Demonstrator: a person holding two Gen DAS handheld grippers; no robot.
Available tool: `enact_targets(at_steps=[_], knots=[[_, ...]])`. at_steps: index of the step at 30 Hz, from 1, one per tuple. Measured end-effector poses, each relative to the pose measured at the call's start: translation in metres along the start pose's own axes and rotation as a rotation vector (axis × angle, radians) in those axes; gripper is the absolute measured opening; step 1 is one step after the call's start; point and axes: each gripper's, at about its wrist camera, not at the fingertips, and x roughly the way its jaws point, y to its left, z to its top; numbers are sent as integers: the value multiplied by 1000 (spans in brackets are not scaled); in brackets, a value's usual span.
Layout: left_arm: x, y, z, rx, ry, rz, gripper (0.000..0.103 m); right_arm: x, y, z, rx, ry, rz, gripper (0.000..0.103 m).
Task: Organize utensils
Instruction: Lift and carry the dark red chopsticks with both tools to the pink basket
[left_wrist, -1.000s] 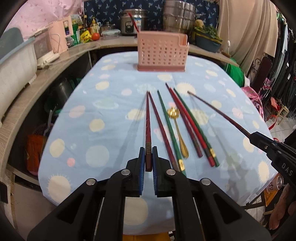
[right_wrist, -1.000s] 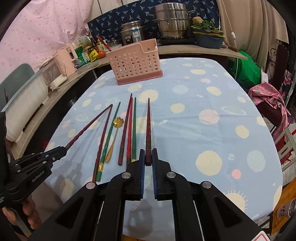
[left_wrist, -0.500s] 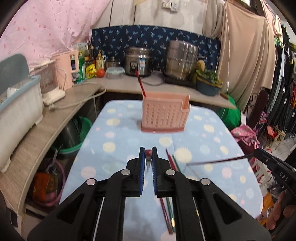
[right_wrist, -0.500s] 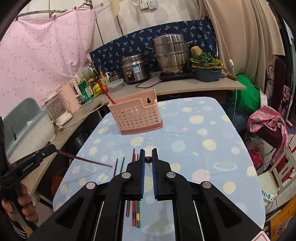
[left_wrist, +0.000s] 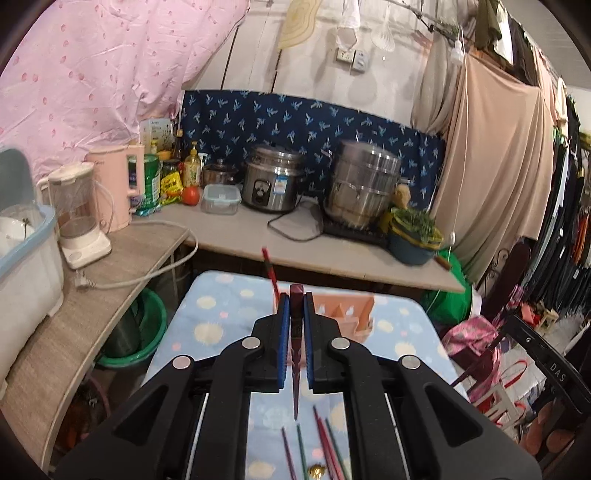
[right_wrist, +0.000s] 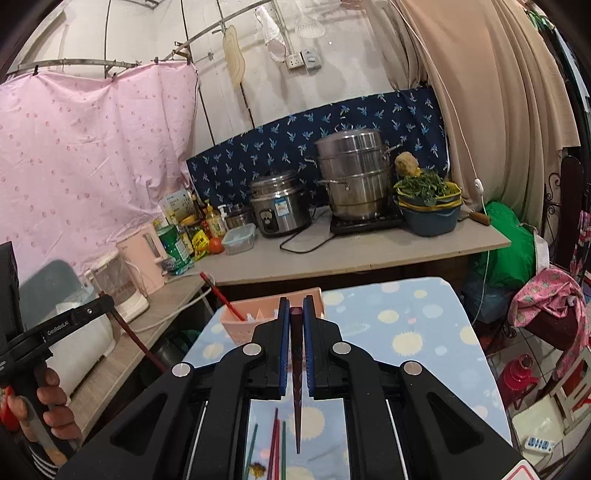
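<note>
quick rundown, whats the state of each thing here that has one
left claw: shut on a dark red chopstick, tip hanging down
right claw: shut on another dark red chopstick, tip hanging down
pink basket: upright, one red chopstick leaning in it
loose chopsticks: flat on the tablecloth

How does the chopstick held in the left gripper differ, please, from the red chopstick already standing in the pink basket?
The dark red chopstick is clamped in the left gripper, hanging above the table with its tip down; the red chopstick leans in the pink basket, untouched. The held one looks darker, maroon; the one in the basket is brighter red. Both are slim, reddish chopsticks.
</note>
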Motion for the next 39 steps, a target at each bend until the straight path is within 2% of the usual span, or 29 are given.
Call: enact_targets(at_steps=[9, 15, 21, 28, 37, 39], knots=[[26, -9, 75, -18, -170, -16, 7, 53, 8, 73, 65, -145, 53, 7], [66, -12, 95, -13, -211, -4, 7, 101, 7, 90, 96, -171, 47, 7], [110, -12, 78, 8, -162, 26, 7, 143, 13, 77, 69, -112, 41, 7], [138, 3, 57, -10, -98, 37, 7, 174, 4, 49, 77, -28, 33, 7], [160, 10, 39, -7, -36, 80, 8, 191, -2, 28, 65, 33, 14, 8], [161, 10, 36, -3, -30, 95, 11, 188, -2, 26, 67, 21, 11, 11]])
